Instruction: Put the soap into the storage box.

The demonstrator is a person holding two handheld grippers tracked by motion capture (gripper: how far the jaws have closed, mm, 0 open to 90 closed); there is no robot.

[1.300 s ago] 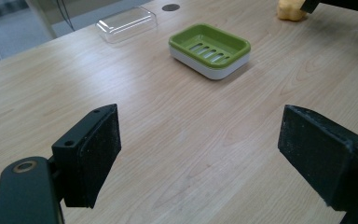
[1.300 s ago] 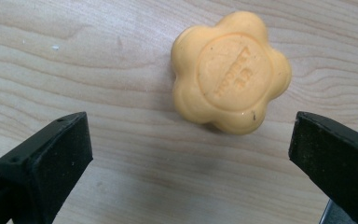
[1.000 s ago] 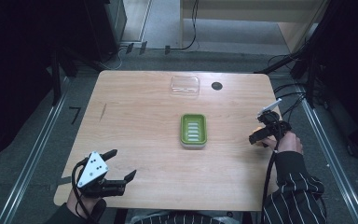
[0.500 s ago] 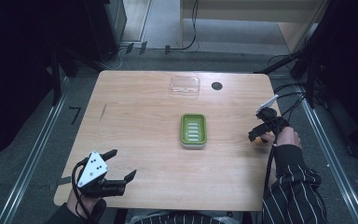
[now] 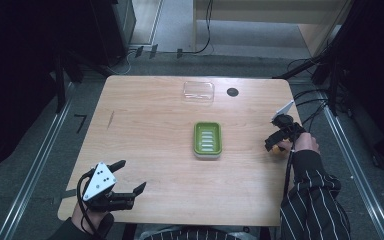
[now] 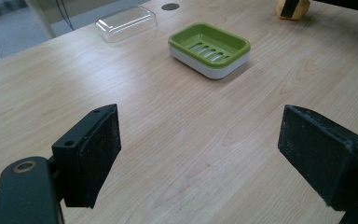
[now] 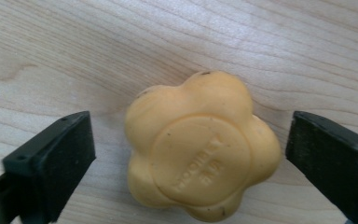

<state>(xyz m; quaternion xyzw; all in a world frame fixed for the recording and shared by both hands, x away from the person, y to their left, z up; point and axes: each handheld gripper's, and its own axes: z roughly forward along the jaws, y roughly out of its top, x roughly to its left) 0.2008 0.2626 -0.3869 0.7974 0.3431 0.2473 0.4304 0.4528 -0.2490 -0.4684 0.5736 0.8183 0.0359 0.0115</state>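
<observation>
Yellow soap (image 7: 201, 147) between parted fingers (image 7: 56, 163)

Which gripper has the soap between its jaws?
The right gripper, open around the yellow flower-shaped soap; the left gripper is open over bare table.

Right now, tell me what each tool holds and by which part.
Nothing is held. The right tool is open, its jaws either side of the yellow flower-shaped soap without touching it. The left tool is open over bare table.

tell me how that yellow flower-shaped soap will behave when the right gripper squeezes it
The soap looks solid and stiff, so it probably won't flex. Its rounded lobes and smooth skin may let the pads slip. It lies flat on the table, so rolling seems unlikely.
</observation>
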